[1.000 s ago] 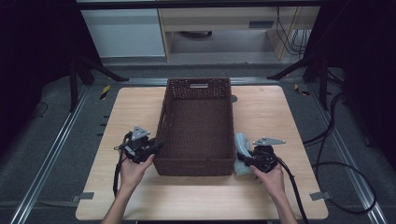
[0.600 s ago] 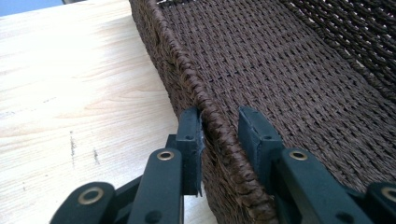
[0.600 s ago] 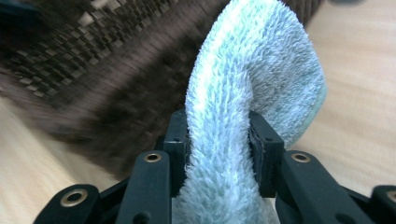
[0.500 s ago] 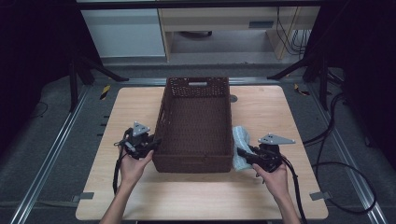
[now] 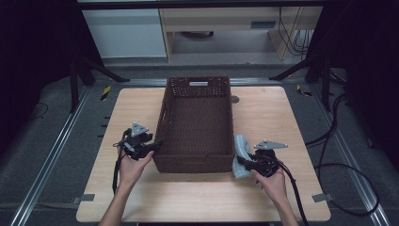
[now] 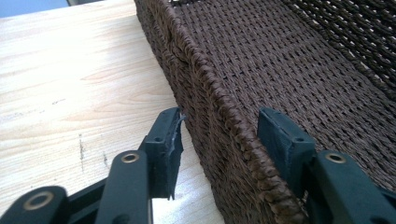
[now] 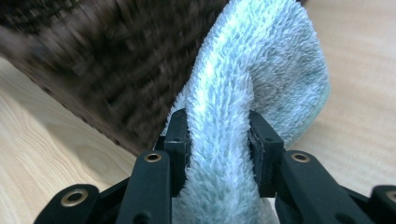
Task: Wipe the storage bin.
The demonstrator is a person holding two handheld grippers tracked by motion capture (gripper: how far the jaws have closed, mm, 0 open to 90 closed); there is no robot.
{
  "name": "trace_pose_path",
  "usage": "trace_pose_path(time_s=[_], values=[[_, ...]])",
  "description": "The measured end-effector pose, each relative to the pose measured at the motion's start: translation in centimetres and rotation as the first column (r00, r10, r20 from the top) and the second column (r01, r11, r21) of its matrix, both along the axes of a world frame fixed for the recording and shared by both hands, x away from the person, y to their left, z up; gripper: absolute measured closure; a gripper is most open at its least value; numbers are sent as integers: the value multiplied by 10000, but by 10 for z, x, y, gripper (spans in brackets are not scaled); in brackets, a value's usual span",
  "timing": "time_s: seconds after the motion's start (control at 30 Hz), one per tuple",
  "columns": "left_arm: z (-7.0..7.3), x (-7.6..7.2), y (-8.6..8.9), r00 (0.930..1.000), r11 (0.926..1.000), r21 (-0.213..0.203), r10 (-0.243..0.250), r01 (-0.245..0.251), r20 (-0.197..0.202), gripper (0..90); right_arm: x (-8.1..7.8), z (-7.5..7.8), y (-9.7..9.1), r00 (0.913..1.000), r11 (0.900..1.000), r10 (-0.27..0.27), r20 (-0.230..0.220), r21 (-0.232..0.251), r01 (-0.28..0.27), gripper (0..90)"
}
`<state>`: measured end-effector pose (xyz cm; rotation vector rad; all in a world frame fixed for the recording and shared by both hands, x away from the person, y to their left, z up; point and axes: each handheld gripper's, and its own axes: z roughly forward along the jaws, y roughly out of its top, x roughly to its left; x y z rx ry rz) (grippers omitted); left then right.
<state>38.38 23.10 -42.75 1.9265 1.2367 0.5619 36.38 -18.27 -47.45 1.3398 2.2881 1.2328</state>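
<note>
A dark brown woven basket [image 5: 197,125] stands in the middle of the pale wooden worktop [image 5: 263,113] and serves here as the landmark for everything else. At the basket's near left corner, the left tool [image 5: 157,144] straddles the braided rim: in the left gripper view one jaw stands outside the wall over the bare wood and the other inside over the woven floor, with the rim between them and clear daylight on both sides (neither pad presses on the weave). Those jaws have just been opening, so the left tool is released, with the basket wall between its jaws but not gripped. The person's left hand [image 5: 131,167] holds that tool from the near side, its cable looping down beside the wrist. At the basket's near right corner, just outside the wall, the right tool [image 5: 241,162] is clenched on a fluffy light blue-green towel [image 5: 241,155]; in the right gripper view the pile bulges out above and below the two pads, which pinch a thick fold of it. The towel hangs close against the outer side of the basket's right wall, near its front end, and whether it touches the weave cannot be told from the pictures. The basket looks blurred in the right gripper view. The person's right hand [image 5: 273,181] holds this tool, with a black cable trailing off toward the worktop's right edge.
</note>
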Motion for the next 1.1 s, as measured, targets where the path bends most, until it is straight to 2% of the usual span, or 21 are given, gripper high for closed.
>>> trace_pose_path(time_s=[0.1, 0.13, 0.27, 0.3, 0.5, 0.63, 0.73, 0.87, 1.0, 1.1], values=[[2, -1, 2, 9996, 9986, -456, -269, 266, -66, 445, 1, -7, 1, 9998, 9997, -29, -218, -248, 23, 664], [3, -3, 2, 9993, 9983, -453, -380, 377, -63, 443, 1, -8, 1, 9997, 9996, -49, -239, -269, 42, 664], [3, -8, -3, 9982, 9982, 27, -595, 595, -46, 478, -1, -4, 0, 9996, 9999, -42, -291, -114, 39, 664], [3, -9, -3, 9980, 9980, 117, -627, 628, -57, 491, -1, -2, -1, 9997, 10000, -47, -228, -41, 46, 664], [2, -9, -1, 9982, 9984, -77, -559, 557, -228, 582, -10, 27, -11, 9982, 9970, -194, 563, 755, 151, 664], [0, -10, -3, 9976, 9982, -131, -597, 593, -344, 625, -22, 37, -7, 9959, 9972, 26, 905, 744, -93, 664], [0, -10, -4, 9977, 9983, -81, -572, 570, -370, 649, -26, 35, -4, 9956, 9979, 54, 936, 641, -114, 664], [0, -10, -4, 9974, 9981, -163, -594, 588, -412, 666, -26, 26, -3, 9978, 9979, -52, 662, 644, 9, 664], [0, -10, -6, 9980, 9987, 79, -506, 509, -367, 689, -25, 16, -2, 9992, 9989, -94, 399, 466, 76, 663], [0, -11, -7, 9984, 9989, 106, -457, 461, -321, 702, -24, 9, 0, 9997, 9994, -152, 198, 327, 145, 663]])
